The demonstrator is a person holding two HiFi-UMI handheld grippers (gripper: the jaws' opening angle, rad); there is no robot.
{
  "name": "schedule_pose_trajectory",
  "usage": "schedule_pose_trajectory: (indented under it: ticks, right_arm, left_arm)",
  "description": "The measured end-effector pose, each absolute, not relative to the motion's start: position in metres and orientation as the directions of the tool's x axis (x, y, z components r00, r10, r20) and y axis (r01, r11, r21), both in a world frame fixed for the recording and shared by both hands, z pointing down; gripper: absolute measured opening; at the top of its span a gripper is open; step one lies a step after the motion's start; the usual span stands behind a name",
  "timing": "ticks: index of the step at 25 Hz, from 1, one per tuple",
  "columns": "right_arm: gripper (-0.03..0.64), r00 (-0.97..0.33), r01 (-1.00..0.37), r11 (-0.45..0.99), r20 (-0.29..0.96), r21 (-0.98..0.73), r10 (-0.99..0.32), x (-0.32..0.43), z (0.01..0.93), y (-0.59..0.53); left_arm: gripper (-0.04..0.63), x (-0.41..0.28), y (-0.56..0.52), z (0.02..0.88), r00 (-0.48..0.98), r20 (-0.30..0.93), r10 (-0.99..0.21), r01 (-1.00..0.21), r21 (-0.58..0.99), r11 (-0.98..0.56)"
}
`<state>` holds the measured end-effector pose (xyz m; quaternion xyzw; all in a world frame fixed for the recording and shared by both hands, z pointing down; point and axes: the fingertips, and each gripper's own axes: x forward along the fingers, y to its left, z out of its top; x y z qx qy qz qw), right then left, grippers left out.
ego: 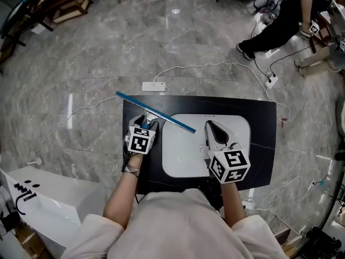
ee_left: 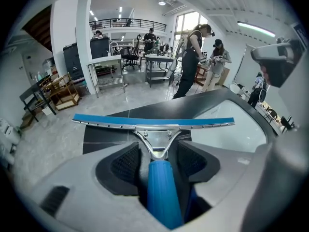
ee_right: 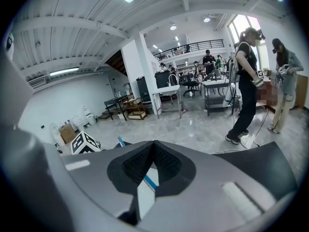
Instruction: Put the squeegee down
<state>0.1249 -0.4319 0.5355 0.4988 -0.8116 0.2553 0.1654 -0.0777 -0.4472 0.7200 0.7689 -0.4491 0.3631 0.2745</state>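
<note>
The squeegee (ego: 156, 112) has a long blue rubber blade set in a silver channel, a silver forked bracket and a round blue handle. In the head view it lies on a slant left of centre, its blade running from beyond the upper left corner of the black desk (ego: 259, 144) down to the upper left part of the white basin (ego: 183, 155) set in that desk. Whether the blade rests on the desk there I cannot tell. At lower left the left forearm (ego: 121, 198) reaches up the frame, and the left gripper (ego: 146, 122) points steeply down at the desk's left part, its marker cube (ego: 141, 140) facing the camera. In the left gripper view the squeegee (ee_left: 154, 124) stretches across the middle of the frame over the desk (ee_left: 106, 134) and the basin (ee_left: 227, 132), and its handle runs back between the jaws of the left gripper (ee_left: 158, 146), which stand wide apart with a dark gap at each side of the handle, so the pads do not press on it. Right of centre in the head view, the right gripper (ego: 210, 125) slopes down over the basin's right part, apart from the squeegee. In the right gripper view the right gripper (ee_right: 154, 146) has its jaws closed tip to tip with nothing between them, and a strip of the blue blade (ee_right: 150, 180) shows through the slit below the tips.
</note>
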Motion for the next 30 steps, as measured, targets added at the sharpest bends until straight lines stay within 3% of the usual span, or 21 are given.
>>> schedule_pose_trajectory:
  ticks: [15, 30]
  right_arm:
    - [0.008, -0.451, -0.892, 0.38, 0.514, -0.244, -0.73, 0.128, 0.527, -0.42]
    - [0.006, -0.443, -0.896, 0.385, 0.478, -0.22, -0.758, 0.129, 0.507, -0.388]
  left_arm:
    - [0.268, -0.077, -0.428, 0.713, 0.344, 0.815, -0.467, -0.897, 0.137, -0.421]
    - [0.262, -0.084, -0.413, 0.67, 0.369, 0.742, -0.559, -0.896, 0.124, -0.427]
